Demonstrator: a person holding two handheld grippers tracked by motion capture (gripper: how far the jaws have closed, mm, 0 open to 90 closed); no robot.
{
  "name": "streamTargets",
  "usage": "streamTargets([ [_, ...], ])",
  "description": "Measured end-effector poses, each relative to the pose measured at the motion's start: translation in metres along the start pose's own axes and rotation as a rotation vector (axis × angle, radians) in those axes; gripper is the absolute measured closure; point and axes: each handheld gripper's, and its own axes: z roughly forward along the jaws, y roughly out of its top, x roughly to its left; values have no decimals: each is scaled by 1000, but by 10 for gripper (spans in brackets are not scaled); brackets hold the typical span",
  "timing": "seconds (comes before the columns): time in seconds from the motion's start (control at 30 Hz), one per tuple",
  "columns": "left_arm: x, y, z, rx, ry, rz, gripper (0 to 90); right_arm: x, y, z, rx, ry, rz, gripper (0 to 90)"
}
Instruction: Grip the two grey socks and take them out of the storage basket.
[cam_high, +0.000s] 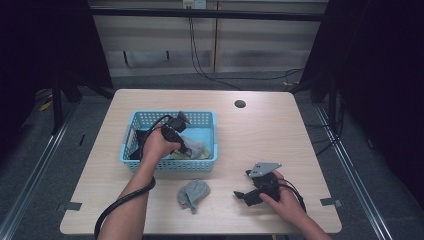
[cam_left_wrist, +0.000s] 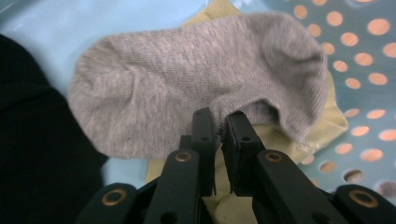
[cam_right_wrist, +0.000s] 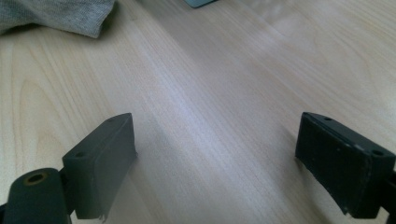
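Left gripper (cam_left_wrist: 218, 122) seemingly pinched on grey sock (cam_left_wrist: 187, 74)

The counter (cam_high: 250, 140) is pale wood-grain laminate, smooth with a soft sheen. The basket (cam_high: 145, 119) is light blue perforated plastic, slightly glossy. The grey sock (cam_left_wrist: 187, 74) in it is fine ribbed knit cloth, matt and a little fuzzy, lying over a pale yellow cloth (cam_left_wrist: 331, 126). Another grey knit sock (cam_high: 193, 194) lies on the counter. The right tool (cam_right_wrist: 215, 154) has matt black, faintly scuffed jaws.
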Motion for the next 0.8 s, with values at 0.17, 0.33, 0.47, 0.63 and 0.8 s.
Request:
streamTargets([
  [0.17,-1,0,-19,-13,3,13,833,0,0,0,-2,0,-2,116],
  [0.33,-2,0,-32,-15,4,32,833,0,0,0,-1,0,-2,116],
  [0.47,-2,0,-44,-14,3,42,833,0,0,0,-1,0,-1,116],
  [0.63,-2,0,-59,-14,4,57,833,0,0,0,-1,0,-1,116],
  [0.8,-5,0,-70,-32,4,58,833,0,0,0,-2,-1,-6,116],
])
